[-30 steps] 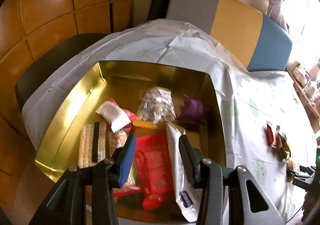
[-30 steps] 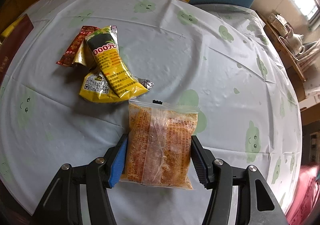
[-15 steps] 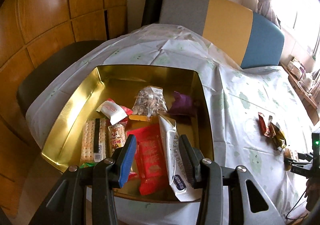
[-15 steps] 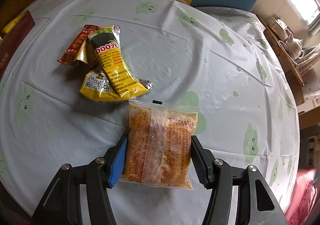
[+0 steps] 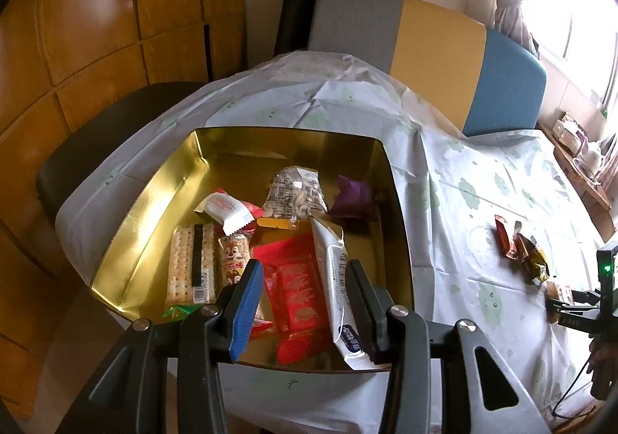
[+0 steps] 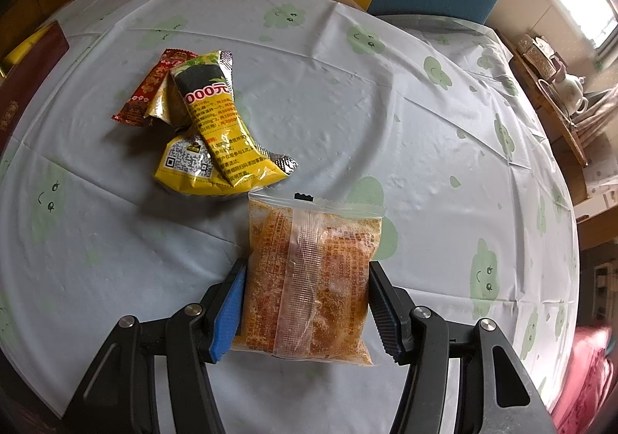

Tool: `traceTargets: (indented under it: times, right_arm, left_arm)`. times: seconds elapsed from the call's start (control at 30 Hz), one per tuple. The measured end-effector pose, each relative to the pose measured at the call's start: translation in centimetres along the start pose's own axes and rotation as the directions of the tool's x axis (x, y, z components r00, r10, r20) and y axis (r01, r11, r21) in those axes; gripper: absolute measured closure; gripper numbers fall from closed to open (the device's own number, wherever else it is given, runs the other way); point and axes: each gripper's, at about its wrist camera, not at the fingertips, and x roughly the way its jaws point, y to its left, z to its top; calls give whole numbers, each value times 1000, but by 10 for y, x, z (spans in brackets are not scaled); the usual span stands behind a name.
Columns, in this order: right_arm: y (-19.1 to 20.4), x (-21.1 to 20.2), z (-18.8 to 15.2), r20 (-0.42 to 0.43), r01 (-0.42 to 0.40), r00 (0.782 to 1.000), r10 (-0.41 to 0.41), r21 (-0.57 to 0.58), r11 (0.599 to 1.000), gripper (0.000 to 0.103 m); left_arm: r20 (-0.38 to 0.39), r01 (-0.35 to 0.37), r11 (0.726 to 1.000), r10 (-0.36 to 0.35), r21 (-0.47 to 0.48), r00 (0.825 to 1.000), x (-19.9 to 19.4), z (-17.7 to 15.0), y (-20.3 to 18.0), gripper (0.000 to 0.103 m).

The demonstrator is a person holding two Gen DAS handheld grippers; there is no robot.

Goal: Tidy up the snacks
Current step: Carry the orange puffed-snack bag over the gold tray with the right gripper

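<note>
The right gripper (image 6: 305,302) is clenched on the orange snack bag (image 6: 309,279), with one pad pressing on each long side of its lower half; the bag is at the near part of the tablecloth (image 6: 347,105), and I cannot tell if it rests on the cloth or is just above it. The bag looks light and soft, a thin clear film around crumbly pieces, so I judge that a hard squeeze may crush the content and that the smooth film may slip. The hold on the two sides near the middle seems good, better than on the thin sealed edge. Its long axis runs straight away from the gripper, and the sealed top edge points to the far side. Just beyond that top edge lies the yellow packet (image 6: 216,132), which lies on more packets, with the red wrapper (image 6: 154,90) on the far left of this small pile. The left gripper (image 5: 305,302) is released and holds nothing; it hangs over the near edge of the gold tin (image 5: 154,210), well apart from the orange bag. Inside the tin, the white pouch (image 5: 336,279) and the red pack (image 5: 293,287) lie near, and the purple wrapper (image 5: 353,198) lies farther.
</note>
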Motion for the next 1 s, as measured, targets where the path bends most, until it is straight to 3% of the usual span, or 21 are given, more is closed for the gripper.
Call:
traceTargets:
  times: [0.67, 1.0]
  right_arm:
    - [-6, -3, 5, -32, -67, 997, 67, 18, 998, 43]
    - [3, -19, -4, 8, -140, 990, 139, 40, 989, 43]
  left_arm:
    - [-4, -1, 1000, 1, -23, 1000, 1, -6, 14, 58]
    - [-19, -4, 999, 3, -32, 1000, 5, -10, 18, 58]
